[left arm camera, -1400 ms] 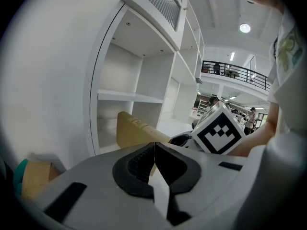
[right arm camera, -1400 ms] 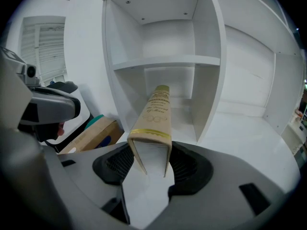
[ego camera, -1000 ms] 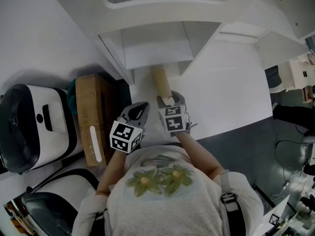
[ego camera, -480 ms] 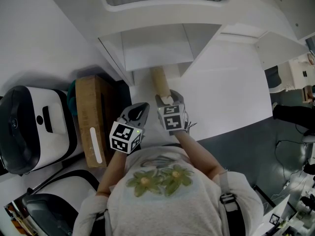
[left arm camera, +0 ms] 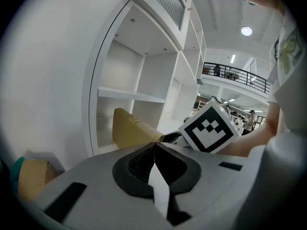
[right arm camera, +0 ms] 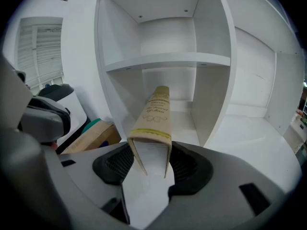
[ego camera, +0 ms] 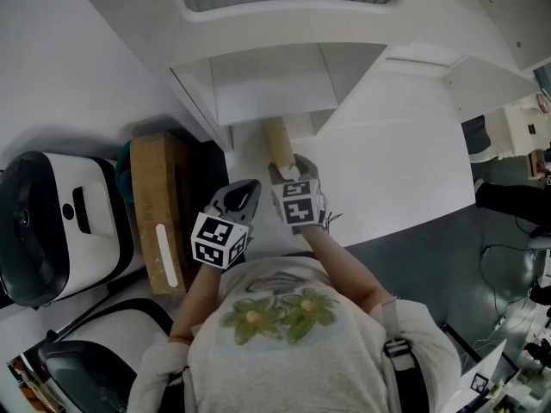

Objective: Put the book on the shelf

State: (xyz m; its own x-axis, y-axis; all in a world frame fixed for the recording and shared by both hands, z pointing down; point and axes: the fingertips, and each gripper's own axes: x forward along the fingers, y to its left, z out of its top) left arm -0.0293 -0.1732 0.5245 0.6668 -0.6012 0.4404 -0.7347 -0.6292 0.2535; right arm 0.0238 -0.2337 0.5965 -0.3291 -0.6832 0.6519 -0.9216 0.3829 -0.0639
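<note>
A tan book [ego camera: 279,141] lies spine-up in my right gripper [ego camera: 287,173], which is shut on its near end. In the right gripper view the book [right arm camera: 155,114] points into the lower compartment of the white shelf [right arm camera: 168,59], its far end at the compartment's mouth. The white shelf [ego camera: 274,93] is straight ahead in the head view. My left gripper [ego camera: 244,189] hangs just left of the right one, jaws shut with nothing between them. From the left gripper [left arm camera: 154,148] I see the book [left arm camera: 130,131] and the right gripper's marker cube [left arm camera: 209,129] beside it.
A brown cardboard box [ego camera: 164,206] stands left of the shelf with a teal thing [ego camera: 126,163] behind it. A large white and black machine [ego camera: 53,222] sits at the far left. A white platform [ego camera: 405,153] and dark floor [ego camera: 430,256] lie to the right.
The right gripper has crept a little forward and left with the book, toward the shelf. The left gripper has stayed put.
</note>
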